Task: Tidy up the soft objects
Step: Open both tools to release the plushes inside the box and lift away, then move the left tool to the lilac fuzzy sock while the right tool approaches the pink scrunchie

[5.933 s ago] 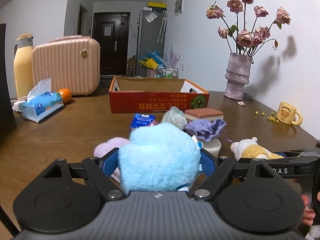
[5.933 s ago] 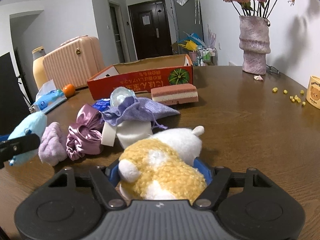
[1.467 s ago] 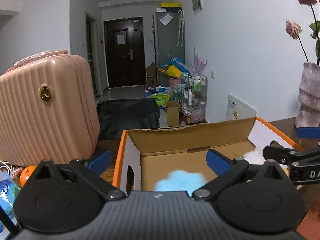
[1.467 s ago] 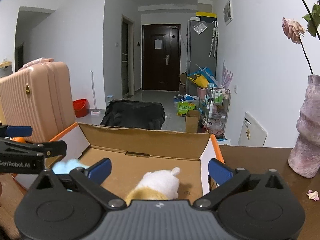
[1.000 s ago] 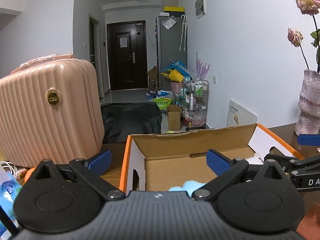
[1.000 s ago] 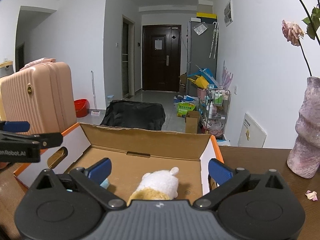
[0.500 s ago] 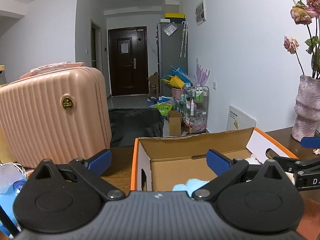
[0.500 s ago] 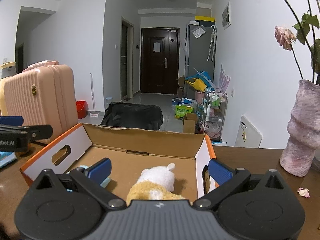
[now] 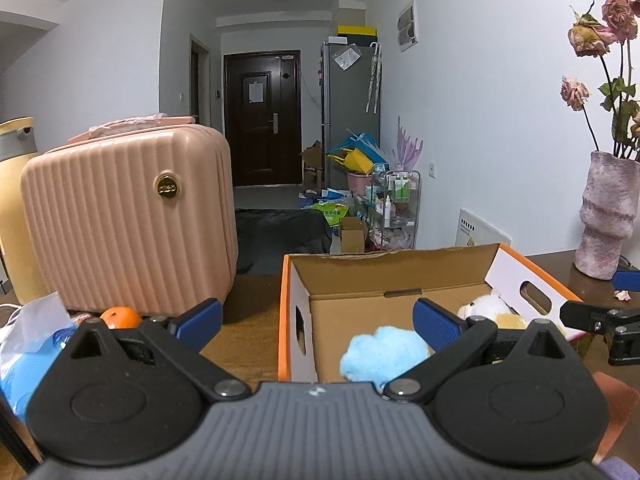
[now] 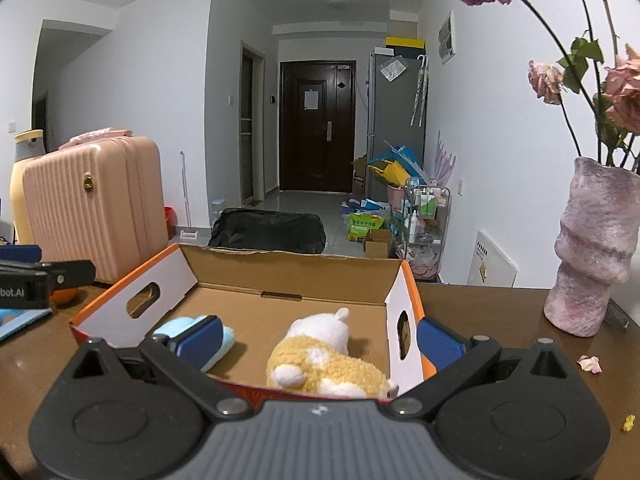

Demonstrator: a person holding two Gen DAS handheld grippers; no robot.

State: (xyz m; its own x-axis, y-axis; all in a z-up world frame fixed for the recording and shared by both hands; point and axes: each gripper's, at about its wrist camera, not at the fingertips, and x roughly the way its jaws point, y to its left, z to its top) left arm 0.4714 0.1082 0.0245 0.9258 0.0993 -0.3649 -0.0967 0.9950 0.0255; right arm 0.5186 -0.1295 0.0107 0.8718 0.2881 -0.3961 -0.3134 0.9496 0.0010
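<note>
An orange-rimmed cardboard box (image 9: 384, 276) (image 10: 296, 276) stands on the brown table. On its floor lie a light blue plush (image 9: 384, 354) (image 10: 208, 336) on the left and a yellow-and-white plush animal (image 10: 320, 360) (image 9: 490, 310) on the right. My left gripper (image 9: 316, 320) is open with nothing between its fingers, near the box's left front corner. My right gripper (image 10: 318, 340) is open too, just in front of the box, with the yellow plush seen between its fingers but apart from them. The right gripper's tip (image 9: 600, 320) shows in the left wrist view.
A pink ribbed suitcase (image 9: 128, 220) (image 10: 92, 204) stands left of the box, with an orange (image 9: 120, 317), a tissue pack (image 9: 24, 344) and a yellow flask (image 9: 12, 200) near it. A pink vase (image 10: 596, 256) (image 9: 608, 216) with dried roses stands at the right.
Both grippers let go of their plush toys into the box and have since drawn back from it; the box now sits farther off and both toys lie in plain sight.
</note>
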